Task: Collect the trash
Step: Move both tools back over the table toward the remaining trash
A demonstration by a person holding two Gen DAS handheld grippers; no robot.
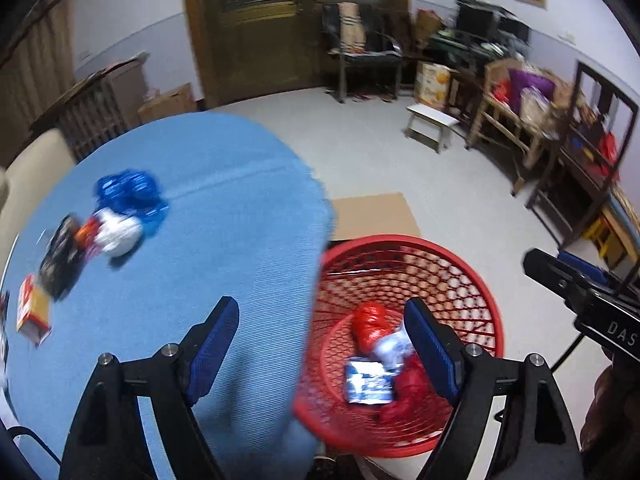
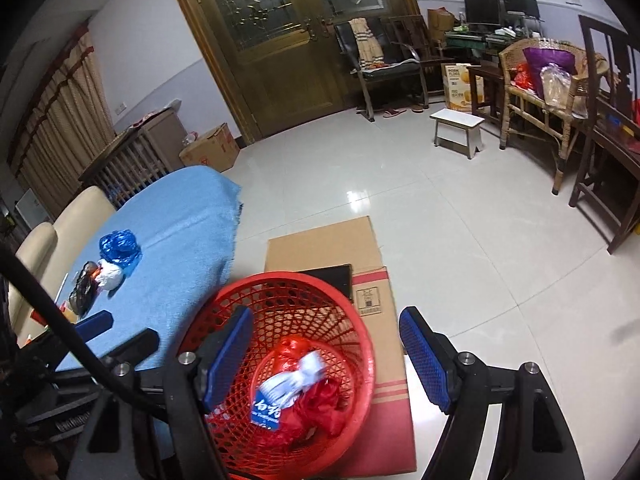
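Observation:
A red mesh basket stands beside the blue-clothed table. It holds red bags and blue-and-white wrappers. On the table lie a blue bag, a white wad, a dark wrapper and a small box. My left gripper is open and empty, over the table edge and basket. My right gripper is open and empty above the basket.
The basket rests on flat cardboard boxes on the tiled floor. A cream sofa is behind the table. A white stool, chairs and a wooden door stand further off.

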